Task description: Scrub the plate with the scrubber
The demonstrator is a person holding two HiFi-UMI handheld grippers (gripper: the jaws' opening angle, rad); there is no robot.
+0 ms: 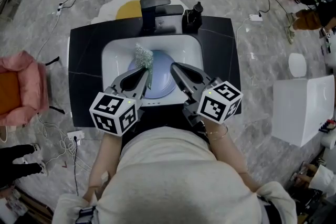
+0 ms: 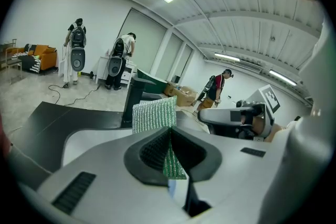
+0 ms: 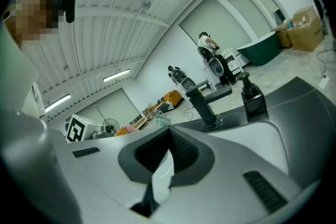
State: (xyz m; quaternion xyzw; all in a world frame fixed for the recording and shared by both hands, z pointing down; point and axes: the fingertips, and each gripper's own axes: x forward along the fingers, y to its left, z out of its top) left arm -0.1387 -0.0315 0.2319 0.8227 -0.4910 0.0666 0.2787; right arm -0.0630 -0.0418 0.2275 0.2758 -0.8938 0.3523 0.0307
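A pale blue plate [image 1: 160,81] lies in the white sink basin [image 1: 189,52]. My left gripper [image 1: 146,68] is shut on a green mesh scrubber [image 1: 142,58], which stands up over the plate's left part. In the left gripper view the scrubber [image 2: 154,114] sticks out past the closed jaws of the left gripper [image 2: 169,131]. My right gripper [image 1: 172,65] reaches the plate's right rim, jaws closed. In the right gripper view a thin pale edge shows between the pads of the right gripper [image 3: 169,132], which looks like the plate's rim.
A black faucet [image 1: 155,8] and a black soap dispenser [image 1: 192,17] stand at the back of the black counter [image 1: 86,60]. A pink chair [image 1: 21,89] is on the left and a white box [image 1: 302,107] on the right. Cables lie on the floor, and people stand far off.
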